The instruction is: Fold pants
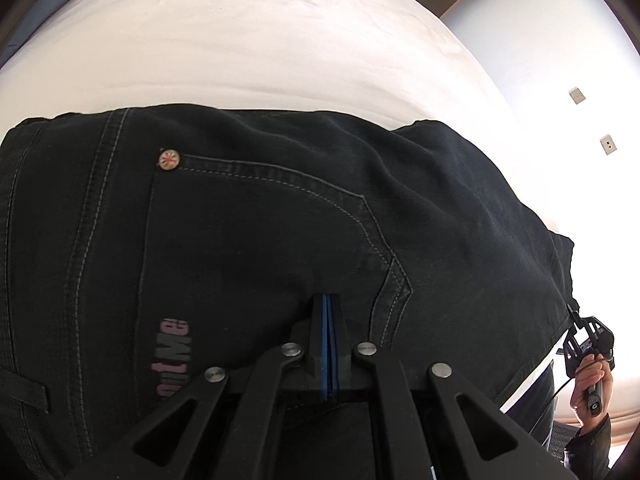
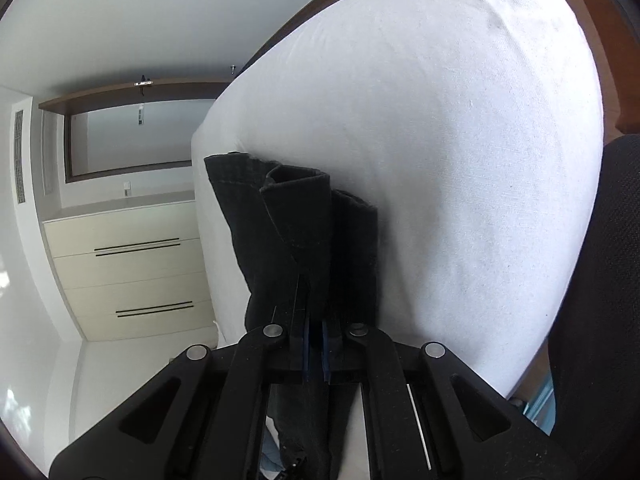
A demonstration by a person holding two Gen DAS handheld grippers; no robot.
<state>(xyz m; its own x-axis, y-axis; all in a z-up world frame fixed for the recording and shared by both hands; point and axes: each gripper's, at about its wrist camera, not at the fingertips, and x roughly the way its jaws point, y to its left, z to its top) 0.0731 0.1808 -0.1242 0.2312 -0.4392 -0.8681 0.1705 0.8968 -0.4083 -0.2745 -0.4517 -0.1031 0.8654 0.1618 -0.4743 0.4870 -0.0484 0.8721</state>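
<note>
Black denim pants (image 1: 260,216) lie on the white bed (image 1: 240,48), back pocket with a round rivet (image 1: 169,159) facing up. My left gripper (image 1: 327,300) is shut, its blue pads pressed together right over the pocket area; whether cloth is pinched between them is hidden. My right gripper (image 2: 315,280) is shut on the pants' leg hems (image 2: 296,216), which stick up past its fingers over the bed's edge. The right gripper (image 1: 576,322) also shows in the left wrist view, at the far right end of the pants, held by a hand.
The white mattress (image 2: 440,140) fills the area beyond the pants. A cream chest of drawers (image 2: 128,272) stands by the wall past the bed's end. A dark chair (image 2: 600,280) is at the right. White walls with sockets (image 1: 608,144) are at the right.
</note>
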